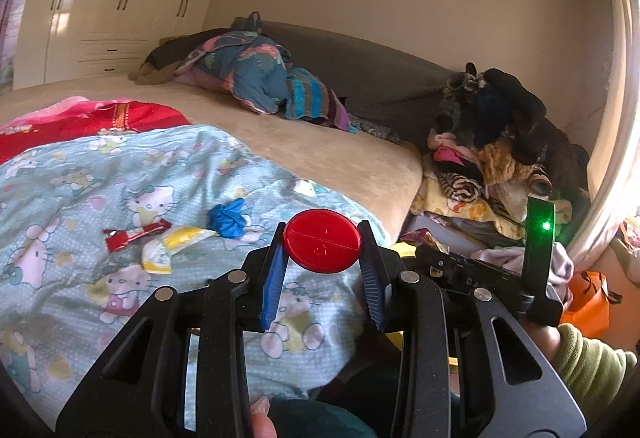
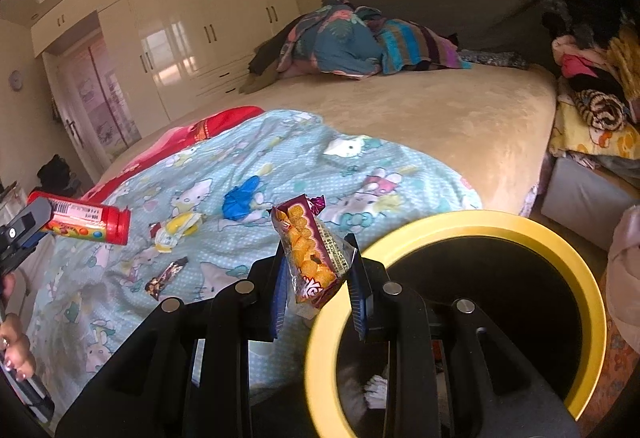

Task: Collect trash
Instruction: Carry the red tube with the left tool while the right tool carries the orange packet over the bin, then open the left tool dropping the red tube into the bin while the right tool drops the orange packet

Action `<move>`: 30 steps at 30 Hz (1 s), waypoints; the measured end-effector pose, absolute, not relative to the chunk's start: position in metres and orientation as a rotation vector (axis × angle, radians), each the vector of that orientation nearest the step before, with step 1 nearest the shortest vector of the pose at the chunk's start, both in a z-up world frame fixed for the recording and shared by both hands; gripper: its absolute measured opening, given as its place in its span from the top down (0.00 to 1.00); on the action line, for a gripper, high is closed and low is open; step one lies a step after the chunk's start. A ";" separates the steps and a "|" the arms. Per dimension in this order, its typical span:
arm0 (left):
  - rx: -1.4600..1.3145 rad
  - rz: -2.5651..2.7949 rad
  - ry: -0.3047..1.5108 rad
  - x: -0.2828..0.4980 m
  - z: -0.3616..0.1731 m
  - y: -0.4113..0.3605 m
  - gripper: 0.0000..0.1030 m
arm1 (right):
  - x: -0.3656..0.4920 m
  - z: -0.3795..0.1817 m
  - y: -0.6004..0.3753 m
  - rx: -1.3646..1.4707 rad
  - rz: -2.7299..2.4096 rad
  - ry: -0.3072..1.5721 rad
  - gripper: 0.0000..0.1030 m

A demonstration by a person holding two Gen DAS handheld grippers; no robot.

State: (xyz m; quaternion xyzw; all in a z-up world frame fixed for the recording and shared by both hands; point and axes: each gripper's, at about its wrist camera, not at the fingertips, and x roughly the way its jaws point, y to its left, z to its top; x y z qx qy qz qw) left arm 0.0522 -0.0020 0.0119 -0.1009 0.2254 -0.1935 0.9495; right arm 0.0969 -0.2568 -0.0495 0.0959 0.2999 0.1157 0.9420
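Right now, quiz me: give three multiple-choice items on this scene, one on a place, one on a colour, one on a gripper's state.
1. Where is the blue crumpled scrap?
A. in the bin
B. on the cartoon-print quilt
C. on the wardrobe

2. What colour is the bin rim?
A. yellow
B. green
C. white

3. What does the right gripper hold?
A. nothing
B. a spoon
C. the snack packet

Answers: 1 B, it lies on the quilt beside other wrappers. 2 A, the round rim is yellow around a dark inside. 3 C, the packet sits clamped between the blue pads; the left gripper holds the red candy tube.
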 end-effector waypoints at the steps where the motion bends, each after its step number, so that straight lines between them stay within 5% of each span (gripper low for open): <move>1: -0.202 -0.402 0.462 0.052 0.012 -0.006 0.73 | 0.097 -0.050 -0.259 0.198 0.231 0.613 0.76; 30: -0.071 -0.576 0.545 0.047 -0.008 -0.107 0.73 | 0.094 -0.075 -0.360 0.344 0.021 0.664 0.76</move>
